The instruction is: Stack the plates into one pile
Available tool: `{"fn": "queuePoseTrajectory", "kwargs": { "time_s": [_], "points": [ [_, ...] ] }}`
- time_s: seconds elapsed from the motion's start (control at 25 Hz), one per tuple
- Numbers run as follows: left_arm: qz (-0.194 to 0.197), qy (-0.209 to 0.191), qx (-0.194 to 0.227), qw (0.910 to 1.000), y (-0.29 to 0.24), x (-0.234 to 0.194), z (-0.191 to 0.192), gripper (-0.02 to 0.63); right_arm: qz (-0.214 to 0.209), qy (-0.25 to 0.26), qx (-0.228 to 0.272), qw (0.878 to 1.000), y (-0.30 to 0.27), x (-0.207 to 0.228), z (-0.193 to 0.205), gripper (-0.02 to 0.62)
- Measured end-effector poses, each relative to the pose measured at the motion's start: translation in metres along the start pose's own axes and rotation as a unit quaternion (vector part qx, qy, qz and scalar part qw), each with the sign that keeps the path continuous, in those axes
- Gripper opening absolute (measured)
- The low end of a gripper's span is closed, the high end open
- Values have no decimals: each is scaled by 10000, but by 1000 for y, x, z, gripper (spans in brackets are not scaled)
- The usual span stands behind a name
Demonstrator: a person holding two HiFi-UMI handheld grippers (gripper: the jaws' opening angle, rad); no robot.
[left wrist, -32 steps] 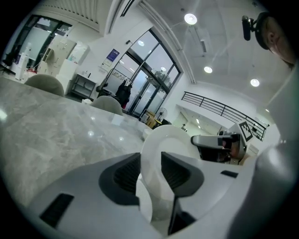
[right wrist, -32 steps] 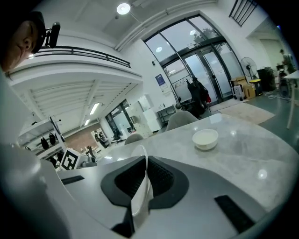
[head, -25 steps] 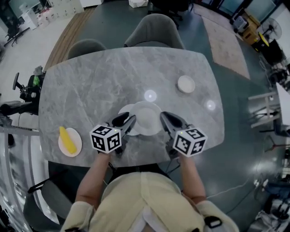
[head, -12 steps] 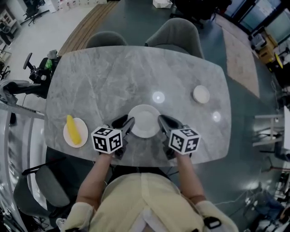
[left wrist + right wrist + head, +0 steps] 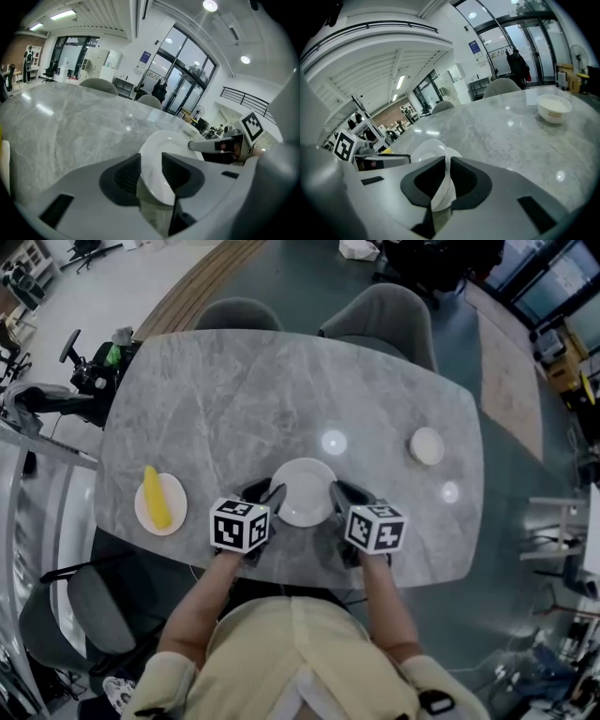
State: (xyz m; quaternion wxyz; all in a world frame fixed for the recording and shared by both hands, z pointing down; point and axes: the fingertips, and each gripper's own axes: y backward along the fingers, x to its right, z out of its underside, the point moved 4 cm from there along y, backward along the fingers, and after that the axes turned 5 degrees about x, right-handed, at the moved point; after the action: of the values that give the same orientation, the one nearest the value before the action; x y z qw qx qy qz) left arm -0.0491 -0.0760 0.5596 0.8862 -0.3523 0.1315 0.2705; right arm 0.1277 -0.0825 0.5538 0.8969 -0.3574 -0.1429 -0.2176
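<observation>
A white plate (image 5: pixel 305 486) lies level near the front middle of the grey marble table (image 5: pixel 225 399). My left gripper (image 5: pixel 265 491) is shut on its left rim, which fills the gap between the pads in the left gripper view, where the plate (image 5: pixel 164 145) runs on under the right-hand jaw of my left gripper (image 5: pixel 151 161). My right gripper (image 5: pixel 339 491) is shut on the right rim. In the right gripper view the plate (image 5: pixel 429 147) is a thin white edge pinched at my right gripper (image 5: pixel 447 164). No second plate shows beneath it in the head view.
A small plate with a yellow item (image 5: pixel 159 504) sits at the table's left front. A small white bowl (image 5: pixel 427 445) (image 5: pixel 553 108) stands at the right. Two grey chairs (image 5: pixel 380 320) (image 5: pixel 234 313) stand along the far side. The table's near edge runs just under both grippers.
A second plate peeked out to the left from under the held plate a second ago; now it is covered. Both grippers have sunk with the plate.
</observation>
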Motion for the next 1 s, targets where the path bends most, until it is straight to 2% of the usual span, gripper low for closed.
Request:
{"fn": "queuePoseTrajectory", "kwargs": {
  "time_s": [0.32, 0.52, 1.0],
  "points": [
    [-229, -423, -239, 9986, -10, 0, 6, 140, 422, 499, -149, 9978, -9, 4, 5, 25],
    [-190, -515, -285, 9981, -13, 2, 6, 140, 758, 851, -184, 9933, -9, 6, 5, 28],
    [-104, -679, -324, 9971, -11, 1, 4, 141, 1223, 1575, -289, 9795, -6, 0, 2, 28]
  ]
}}
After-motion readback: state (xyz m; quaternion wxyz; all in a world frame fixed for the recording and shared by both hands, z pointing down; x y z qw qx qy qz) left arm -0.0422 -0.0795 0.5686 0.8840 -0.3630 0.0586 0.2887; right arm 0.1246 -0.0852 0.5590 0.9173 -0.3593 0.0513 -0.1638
